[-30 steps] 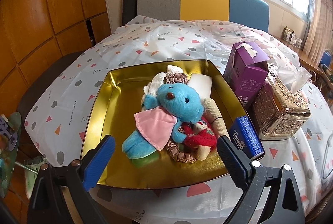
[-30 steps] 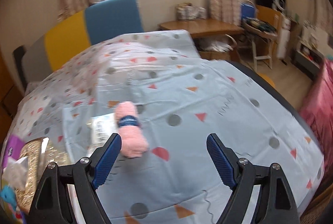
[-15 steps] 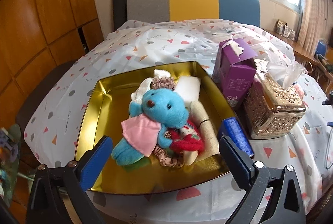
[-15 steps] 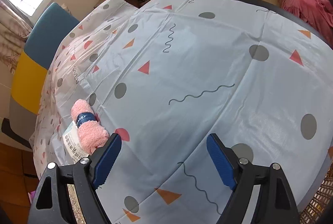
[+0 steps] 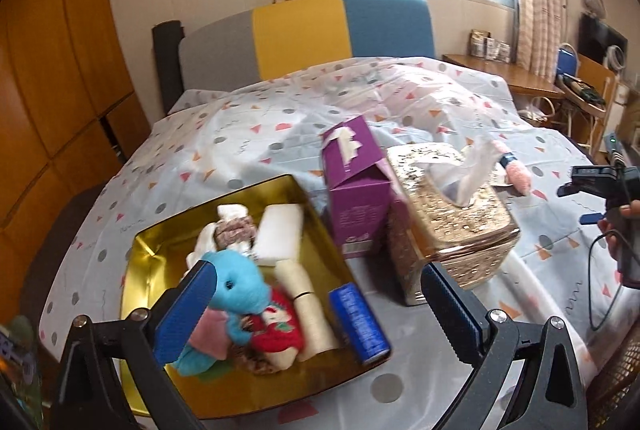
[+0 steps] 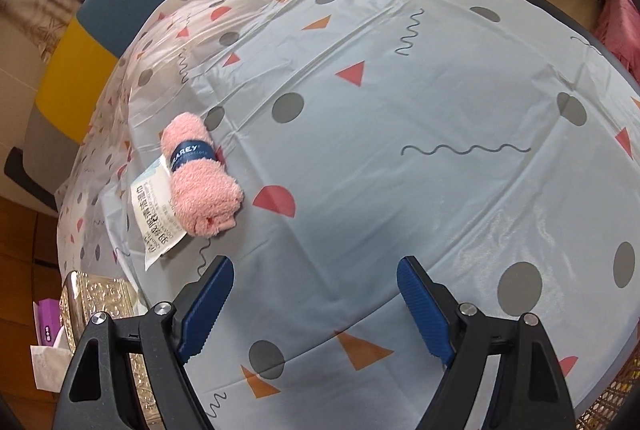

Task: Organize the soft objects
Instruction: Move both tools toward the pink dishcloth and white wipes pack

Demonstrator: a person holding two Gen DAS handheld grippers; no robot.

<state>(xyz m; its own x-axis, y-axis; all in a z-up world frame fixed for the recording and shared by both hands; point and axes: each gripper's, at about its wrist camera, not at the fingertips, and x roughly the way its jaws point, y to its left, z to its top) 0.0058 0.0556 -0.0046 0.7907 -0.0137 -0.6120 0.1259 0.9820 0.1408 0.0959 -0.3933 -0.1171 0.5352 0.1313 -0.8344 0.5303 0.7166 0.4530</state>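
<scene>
A rolled pink towel [image 6: 200, 174] with a dark blue band lies on the patterned tablecloth, partly on a white wet-wipe packet [image 6: 154, 214]. My right gripper [image 6: 312, 300] hovers open and empty, below and right of the towel. In the left wrist view, the gold tray [image 5: 148, 254] holds a blue plush toy [image 5: 240, 290], a red knitted toy [image 5: 278, 332], a cream roll [image 5: 308, 310], a white sponge [image 5: 280, 234] and a blue pack [image 5: 358, 322]. My left gripper [image 5: 316, 310] stands open and empty above the tray's near edge. The pink towel [image 5: 516, 174] shows far right, behind the tissue box.
A purple carton [image 5: 356, 186] and an ornate gold tissue box [image 5: 452, 214] stand right of the tray. A person's hand [image 5: 624, 230] with the other gripper and a cable is at the right edge. A grey, yellow and blue chair back [image 5: 304, 38] stands behind the table.
My left gripper rose and swung right, so the tray slid down-left in view. My right gripper dropped and tilted down toward the table; the pink towel now looks nearer and larger.
</scene>
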